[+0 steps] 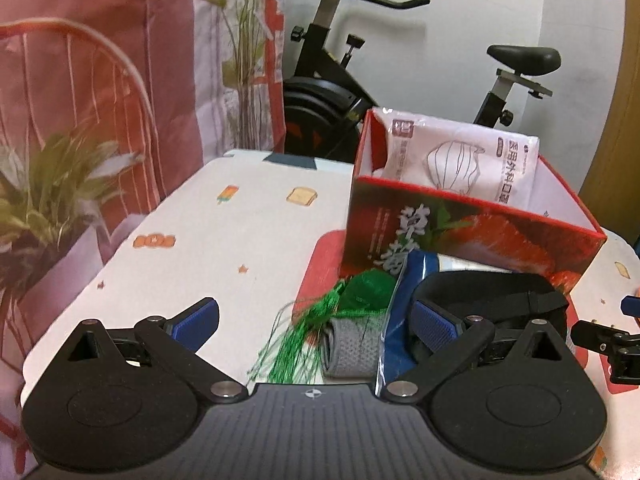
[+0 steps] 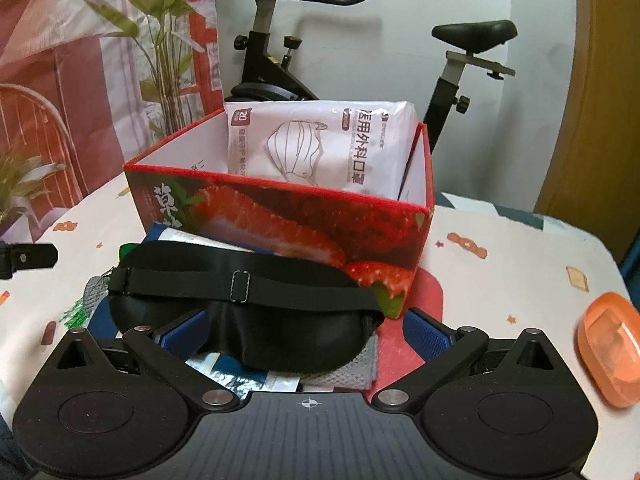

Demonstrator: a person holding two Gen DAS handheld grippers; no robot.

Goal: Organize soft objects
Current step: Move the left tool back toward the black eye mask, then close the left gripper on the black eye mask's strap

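Patterned tablecloth [image 2: 500,248], exercise bike [image 2: 272,60] at 12 o'clock | strawberry box [image 2: 288,216] holds 1 mask pack [image 2: 320,148] | black eye mask [image 2: 248,312] lies at its near wall | your left gripper [image 1: 316,320] and right gripper [image 2: 304,332]: jaws spread, holding nothing.

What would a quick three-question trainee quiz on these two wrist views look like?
1. True or false: the face mask pack stands inside the strawberry box.
2. Which lies nearest the right gripper? A) black eye mask B) orange case C) green net
3. Fill in: both the left gripper and the right one have their fingers ___.

Key: 1 true; 2 A; 3 open.
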